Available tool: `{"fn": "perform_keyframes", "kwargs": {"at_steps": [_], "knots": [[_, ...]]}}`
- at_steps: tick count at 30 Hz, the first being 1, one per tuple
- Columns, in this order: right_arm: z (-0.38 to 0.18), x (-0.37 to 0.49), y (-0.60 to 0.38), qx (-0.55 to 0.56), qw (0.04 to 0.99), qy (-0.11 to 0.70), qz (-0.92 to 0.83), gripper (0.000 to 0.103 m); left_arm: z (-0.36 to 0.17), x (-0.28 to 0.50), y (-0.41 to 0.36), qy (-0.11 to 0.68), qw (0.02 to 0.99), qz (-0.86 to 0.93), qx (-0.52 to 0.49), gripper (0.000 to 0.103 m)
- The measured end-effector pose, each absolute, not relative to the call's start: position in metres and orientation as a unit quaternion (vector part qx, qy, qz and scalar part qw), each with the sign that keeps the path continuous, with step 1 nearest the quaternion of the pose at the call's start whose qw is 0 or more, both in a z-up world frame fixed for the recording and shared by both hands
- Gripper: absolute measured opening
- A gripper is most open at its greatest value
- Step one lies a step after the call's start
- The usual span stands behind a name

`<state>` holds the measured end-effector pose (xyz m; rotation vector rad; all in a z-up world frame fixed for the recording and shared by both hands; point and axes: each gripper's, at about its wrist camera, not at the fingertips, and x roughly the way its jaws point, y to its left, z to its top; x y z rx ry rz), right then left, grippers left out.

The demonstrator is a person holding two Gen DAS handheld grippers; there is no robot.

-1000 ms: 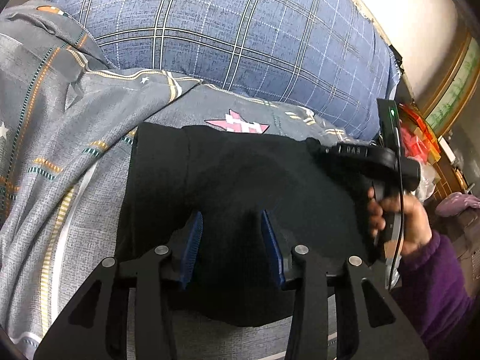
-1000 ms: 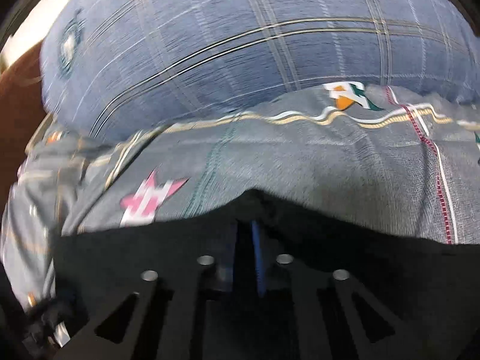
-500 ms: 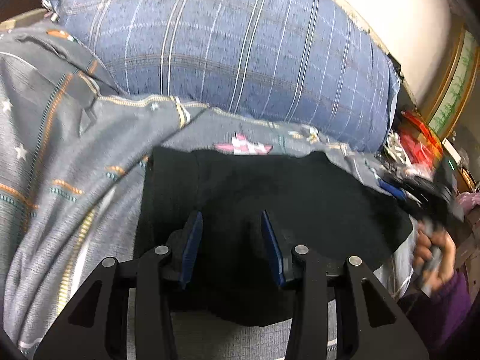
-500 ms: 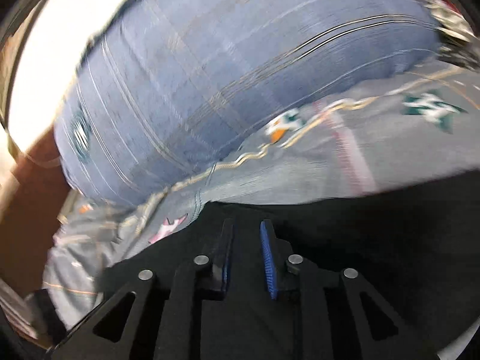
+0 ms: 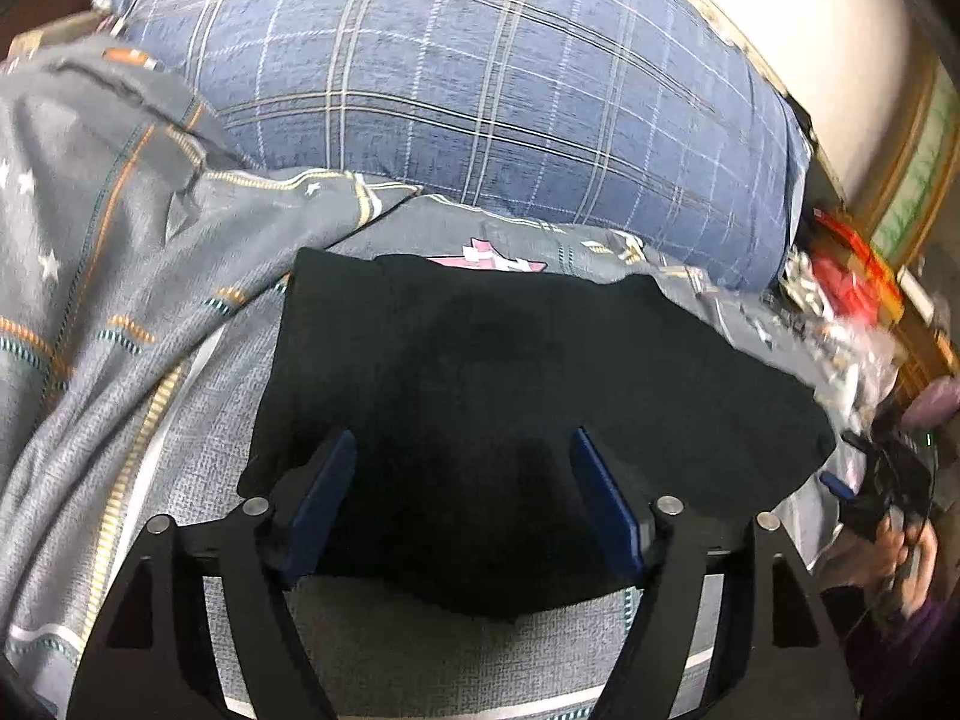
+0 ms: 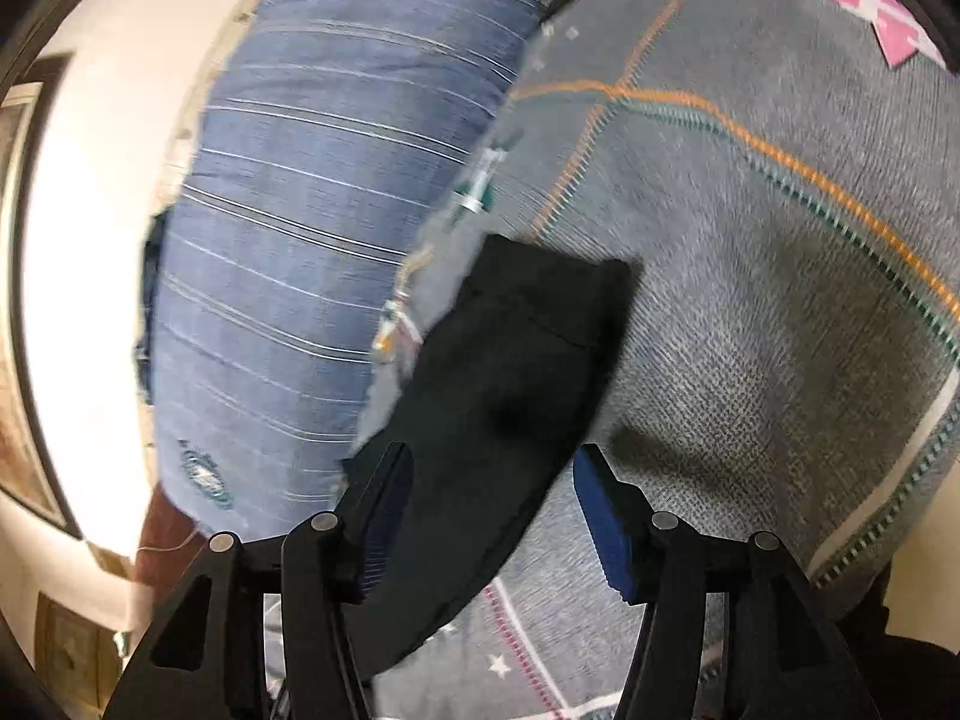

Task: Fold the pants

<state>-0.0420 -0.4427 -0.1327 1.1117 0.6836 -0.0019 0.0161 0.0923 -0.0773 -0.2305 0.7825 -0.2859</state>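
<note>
Black fabric pants (image 5: 510, 396) lie as a compact folded rectangle on the grey patterned bedsheet (image 5: 120, 312), just in front of the blue plaid pillow (image 5: 480, 90). Left gripper (image 5: 462, 498) hangs over the near edge, jaws spread wide, gripping nothing. Right gripper (image 6: 492, 516) is also spread and empty, angled toward 1 end of the pants, seen edge-on there. Likely both let go so the stack sits undisturbed. Surface looks flat, edges roughly square, near hem slightly rounded; the fold looks finished or close to it.
</note>
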Motion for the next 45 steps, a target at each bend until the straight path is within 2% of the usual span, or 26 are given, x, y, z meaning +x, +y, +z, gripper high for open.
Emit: {"fn": "perform_keyframes", "kwargs": {"at_steps": [2, 9, 13, 16, 17, 20, 22, 27, 31, 36, 40, 45], "knots": [[-0.142, -0.031, -0.438, 0.524, 0.786, 0.328, -0.014, 0.06, -0.078, 0.012, 0.088, 0.378, 0.91, -0.141, -0.094, 0.076], [-0.143, -0.007, -0.443, 0.54, 0.802, 0.256, 0.002, 0.063, -0.081, -0.003, 0.072, 0.365, 0.918, -0.147, -0.055, 0.079], [-0.149, -0.003, -0.446, 0.54, 0.807, 0.239, 0.022, 0.049, -0.06, -0.014, 0.054, 0.362, 0.915, -0.168, -0.058, 0.079], [-0.156, -0.001, -0.45, 0.537, 0.804, 0.252, 0.018, 0.02, -0.026, -0.015, 0.024, 0.345, 0.913, -0.207, -0.064, 0.079], [-0.163, -0.002, -0.453, 0.556, 0.792, 0.251, 0.022, 0.016, -0.012, -0.014, 0.007, 0.334, 0.914, -0.224, -0.053, 0.079], [-0.17, 0.0, -0.457, 0.588, 0.771, 0.24, 0.048, 0.012, 0.012, 0.003, -0.044, 0.334, 0.903, -0.27, -0.02, 0.081], [-0.162, 0.003, -0.454, 0.574, 0.782, 0.238, 0.052, 0.01, 0.014, 0.024, -0.078, 0.362, 0.886, -0.291, -0.008, 0.081], [-0.123, 0.003, -0.431, 0.482, 0.843, 0.219, 0.089, 0.01, 0.011, 0.076, -0.124, 0.43, 0.851, -0.3, -0.014, 0.081], [-0.1, 0.003, -0.402, 0.408, 0.876, 0.22, 0.129, 0.009, 0.007, 0.106, -0.123, 0.489, 0.811, -0.313, -0.074, 0.081], [-0.083, 0.008, -0.348, 0.308, 0.906, 0.237, 0.169, 0.009, 0.006, 0.114, -0.117, 0.517, 0.797, -0.303, -0.072, 0.081], [-0.075, 0.006, -0.297, 0.203, 0.928, 0.248, 0.191, 0.009, 0.005, 0.116, -0.082, 0.513, 0.807, -0.28, -0.085, 0.081], [-0.075, 0.007, -0.244, 0.12, 0.928, 0.268, 0.227, 0.01, -0.019, 0.11, -0.013, 0.521, 0.813, -0.225, -0.129, 0.081]]}}
